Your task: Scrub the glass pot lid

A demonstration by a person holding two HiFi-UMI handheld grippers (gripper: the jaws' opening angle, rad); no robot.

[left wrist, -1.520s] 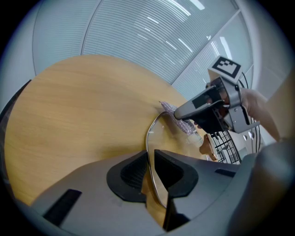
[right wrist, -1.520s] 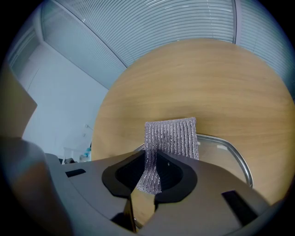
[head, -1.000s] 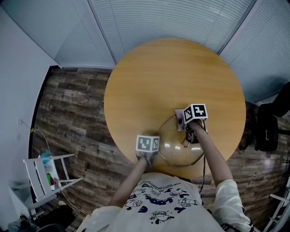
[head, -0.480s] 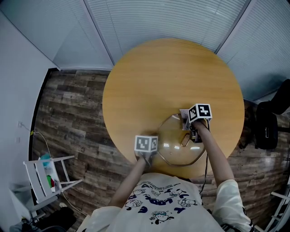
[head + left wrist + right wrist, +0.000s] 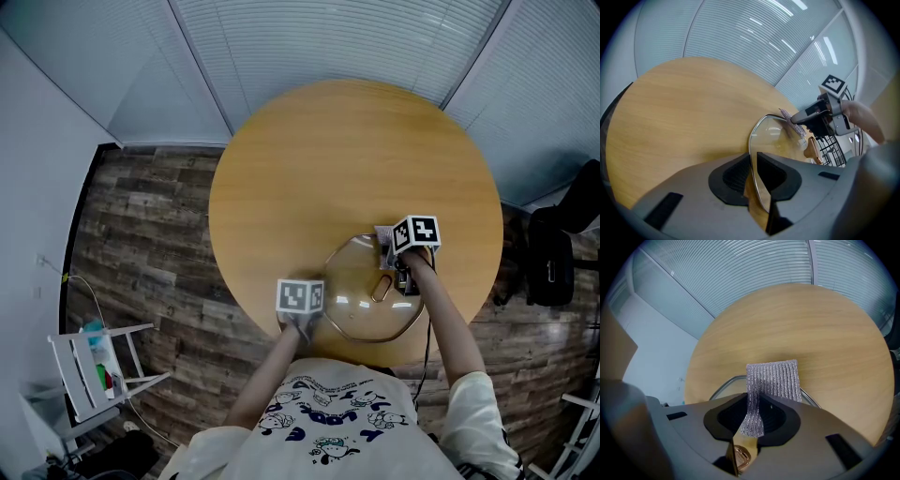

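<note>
Left tool clamps the near rim of the glass pot lid, pinning it by the desk's near edge. Right tool, closed on a silvery scrub cloth, presses the far rim (scrubbing underway, plenty of glass left, I'd judge).

Round wooden surface beneath the left tongs and right tongs, pale honey in colour. Beyond both tongs, walls of closed horizontal blinds, grey-white, softly and evenly lit. Left of the left tongs, dark wood-plank floor and a plain grey wall; nearer on that side, a white slatted rack. Right of the right tongs, a black bag-like shape by the frame's edge.
</note>
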